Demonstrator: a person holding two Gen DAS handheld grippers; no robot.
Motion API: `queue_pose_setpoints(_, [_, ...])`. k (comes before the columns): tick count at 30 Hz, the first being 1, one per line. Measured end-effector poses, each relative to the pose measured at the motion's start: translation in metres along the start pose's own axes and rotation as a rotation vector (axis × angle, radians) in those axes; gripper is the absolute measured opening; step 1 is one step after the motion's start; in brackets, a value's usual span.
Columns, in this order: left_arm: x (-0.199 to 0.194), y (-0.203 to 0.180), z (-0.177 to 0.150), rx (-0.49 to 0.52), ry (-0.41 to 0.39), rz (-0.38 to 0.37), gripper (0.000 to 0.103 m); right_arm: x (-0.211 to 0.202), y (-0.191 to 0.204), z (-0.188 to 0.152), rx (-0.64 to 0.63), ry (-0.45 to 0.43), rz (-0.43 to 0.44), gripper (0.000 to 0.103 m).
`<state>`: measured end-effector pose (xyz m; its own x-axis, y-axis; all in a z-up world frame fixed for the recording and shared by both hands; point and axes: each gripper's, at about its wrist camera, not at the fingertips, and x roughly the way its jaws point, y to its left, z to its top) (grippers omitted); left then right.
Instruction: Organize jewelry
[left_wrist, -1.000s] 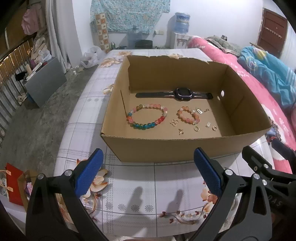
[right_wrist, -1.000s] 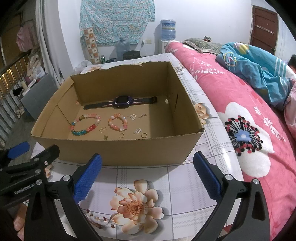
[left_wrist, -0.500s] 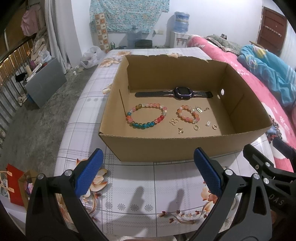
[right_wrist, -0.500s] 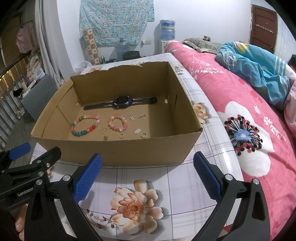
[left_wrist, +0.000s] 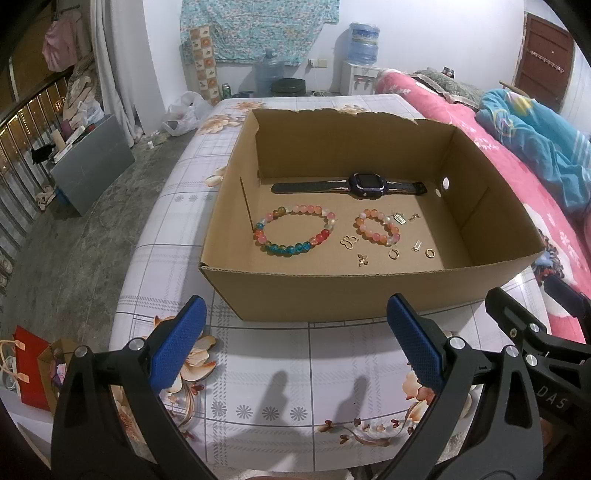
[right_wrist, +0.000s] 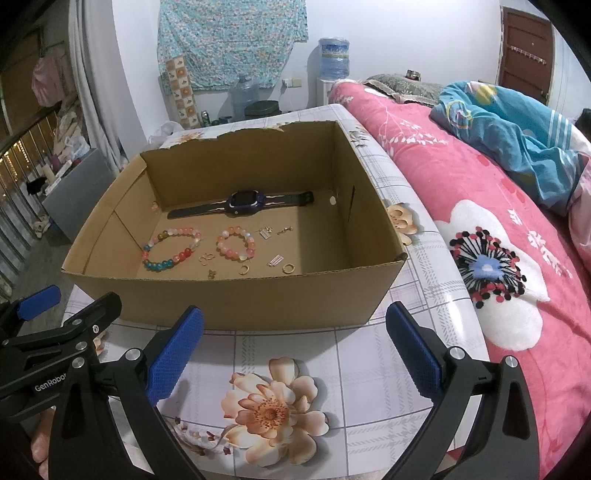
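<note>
The left gripper (left_wrist: 295, 332) hovers over the flowered desk (left_wrist: 266, 373) just near of the cardboard box (left_wrist: 332, 291), its blue-padded fingers (left_wrist: 177, 347) spread wide and holding nothing. The right gripper (right_wrist: 295, 332) hangs beside it, to its right, fingers (right_wrist: 413, 347) likewise spread and empty.

All the jewelry lies on the box floor. At the left is a large bead bracelet (left_wrist: 291, 232), a flat ring of pink, red and blue beads. To its right lie a small gold butterfly charm (left_wrist: 349, 242) and a smaller gold charm (left_wrist: 362, 259) nearer the front wall. Next comes a small pink bead bracelet (left_wrist: 377, 227), then a gold ring (left_wrist: 394, 253), a little silver clasp (left_wrist: 417, 245) and a second gold ring (left_wrist: 429, 252). Two tiny charms (left_wrist: 406, 218) sit just right of the small bracelet.

Along the far wall lies a dark watch (left_wrist: 365, 183), strap stretched flat, its long axis running left to right, face up.

A bed with a pink blanket (right_wrist: 480, 206) borders the desk on the right.
</note>
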<state>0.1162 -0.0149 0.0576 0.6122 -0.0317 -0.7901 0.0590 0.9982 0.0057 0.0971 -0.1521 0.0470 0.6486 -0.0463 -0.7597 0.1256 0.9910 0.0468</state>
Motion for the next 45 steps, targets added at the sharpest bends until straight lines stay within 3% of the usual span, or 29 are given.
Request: queue_pose_setpoints(45, [-0.0001,0.0003,0.0007,0.002,0.003,0.002,0.095,0.0010,0.0012,-0.0013,0.004,0.004,0.003,0.096])
